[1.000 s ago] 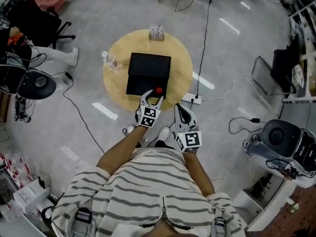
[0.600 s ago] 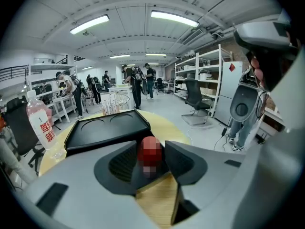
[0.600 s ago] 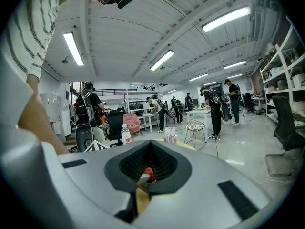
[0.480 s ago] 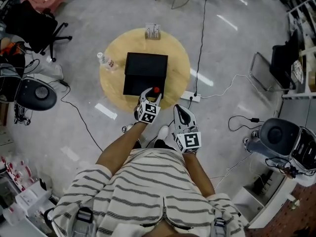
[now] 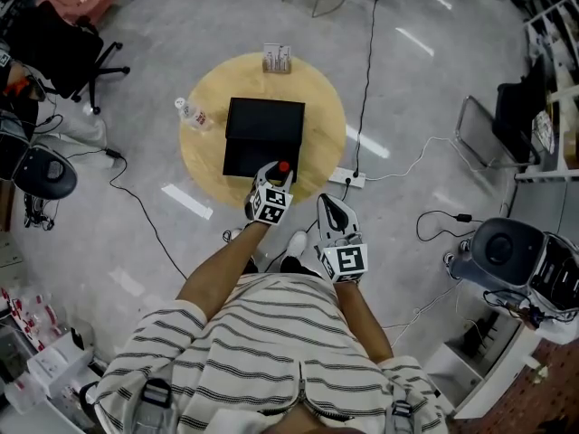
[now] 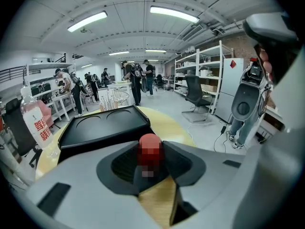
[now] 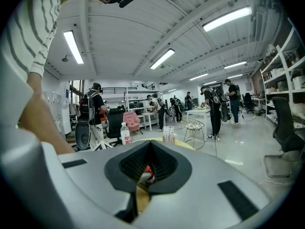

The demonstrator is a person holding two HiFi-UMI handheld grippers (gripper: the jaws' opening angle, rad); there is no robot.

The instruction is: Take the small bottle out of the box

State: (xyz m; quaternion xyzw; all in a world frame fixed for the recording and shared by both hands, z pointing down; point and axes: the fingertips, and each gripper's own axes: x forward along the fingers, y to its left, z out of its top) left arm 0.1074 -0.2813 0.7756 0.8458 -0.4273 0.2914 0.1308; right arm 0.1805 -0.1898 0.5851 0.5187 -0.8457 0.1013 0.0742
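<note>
Your outstretched left gripper (image 5: 276, 172) is closing its jaws around the small bottle (image 6: 150, 151), while your right gripper (image 5: 329, 204) hangs nearer you, jaws together.

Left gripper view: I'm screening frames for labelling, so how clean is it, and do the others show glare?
Left gripper view: fisheye bending, dark corners, mosaic patch over the red-capped small bottle between the closing jaws. Head view: sharp, glare streaks on the floor. Right gripper view: fisheye, bright ceiling tubes.
</note>
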